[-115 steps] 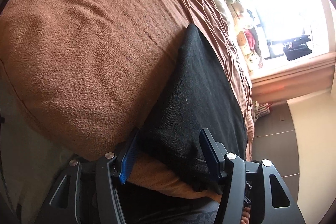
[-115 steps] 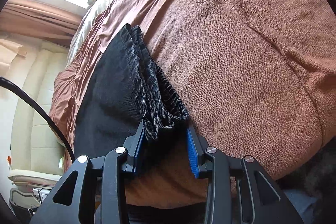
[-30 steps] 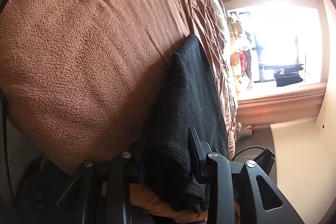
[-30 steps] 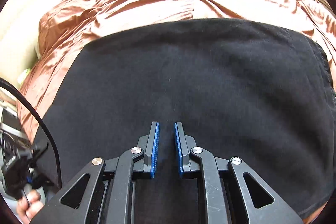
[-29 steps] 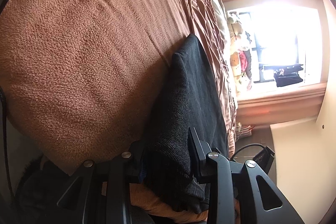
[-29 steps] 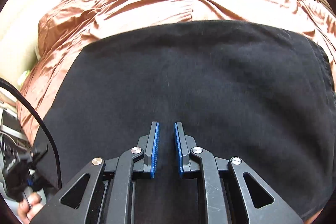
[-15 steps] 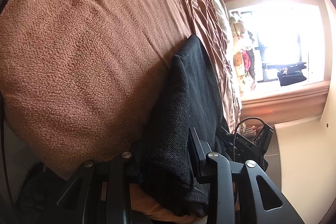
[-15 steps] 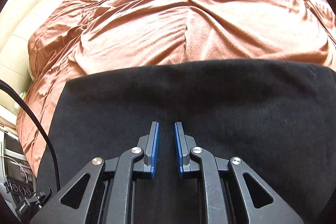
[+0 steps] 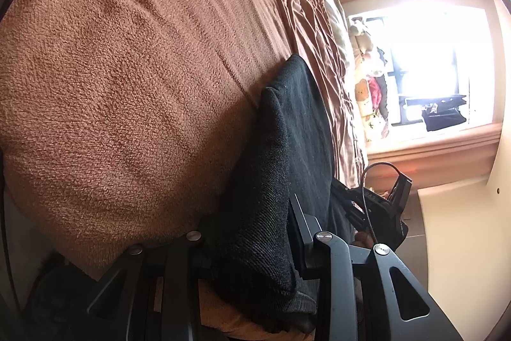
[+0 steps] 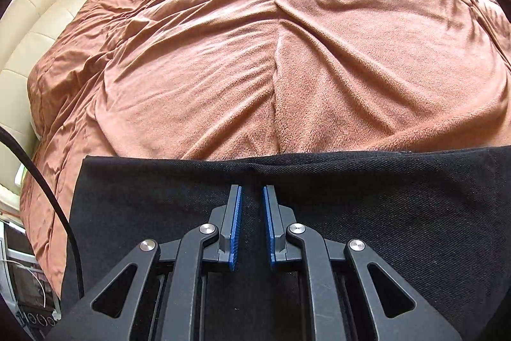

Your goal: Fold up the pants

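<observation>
The black pants (image 9: 287,149) lie folded on a brown blanket (image 9: 127,85), and my left gripper (image 9: 252,229) is shut on a thick bunched fold at their near end. The cloth hides its left finger. My right gripper (image 10: 252,194) hovers over the flat black pants (image 10: 351,213), just short of their far edge. Its blue pads (image 10: 235,226) stand a narrow gap apart and are closing, with nothing between them. In the left wrist view the right gripper (image 9: 377,206) shows as a black frame at the pants' right side.
The brown blanket (image 10: 287,69) covers the whole bed, creased beyond the pants. A cream padded headboard (image 10: 48,5) is at the far left. A black cable (image 10: 41,174) hangs at the left. A bright window (image 9: 431,69) and hanging items stand past the bed.
The right gripper has drawn back across the pants, so their far edge sits lower and more blanket shows. It has come into the left wrist view. The left grip is unchanged.
</observation>
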`<state>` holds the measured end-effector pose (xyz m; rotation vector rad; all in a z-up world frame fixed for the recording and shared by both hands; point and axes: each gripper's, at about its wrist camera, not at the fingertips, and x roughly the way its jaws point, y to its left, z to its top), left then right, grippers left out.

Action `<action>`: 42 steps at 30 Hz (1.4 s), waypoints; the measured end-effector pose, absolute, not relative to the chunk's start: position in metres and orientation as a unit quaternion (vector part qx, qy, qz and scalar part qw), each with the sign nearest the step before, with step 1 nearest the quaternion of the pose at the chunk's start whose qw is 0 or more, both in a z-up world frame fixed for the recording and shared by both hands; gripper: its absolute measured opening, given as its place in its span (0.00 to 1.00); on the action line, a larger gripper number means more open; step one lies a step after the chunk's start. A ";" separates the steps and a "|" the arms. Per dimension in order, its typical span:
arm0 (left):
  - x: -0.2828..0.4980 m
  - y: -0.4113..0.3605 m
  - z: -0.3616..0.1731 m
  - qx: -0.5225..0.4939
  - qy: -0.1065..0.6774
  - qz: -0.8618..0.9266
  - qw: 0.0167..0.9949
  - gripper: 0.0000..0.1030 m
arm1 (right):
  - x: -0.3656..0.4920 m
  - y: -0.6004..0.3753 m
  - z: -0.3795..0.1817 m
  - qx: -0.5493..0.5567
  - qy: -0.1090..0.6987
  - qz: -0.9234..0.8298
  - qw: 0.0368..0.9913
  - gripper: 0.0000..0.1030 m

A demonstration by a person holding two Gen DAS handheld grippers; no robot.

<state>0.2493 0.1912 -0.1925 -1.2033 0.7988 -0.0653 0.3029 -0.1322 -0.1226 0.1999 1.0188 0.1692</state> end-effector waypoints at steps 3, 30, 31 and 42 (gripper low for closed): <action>0.252 0.194 -0.194 -0.550 0.367 -0.034 0.750 0.26 | 0.294 -0.130 -0.119 0.086 0.495 0.087 0.860 0.09; 0.272 0.161 -0.106 -0.498 0.318 -0.144 0.794 0.14 | 0.122 -0.150 -0.124 0.087 0.514 0.172 0.836 0.09; 0.275 0.155 -0.100 -0.492 0.317 -0.151 0.796 0.14 | 0.118 -0.152 -0.125 0.092 0.514 0.173 0.836 0.09; 0.292 0.096 -0.044 -0.433 0.316 -0.202 0.820 0.14 | 0.092 -0.204 -0.115 0.152 0.494 0.178 0.838 0.09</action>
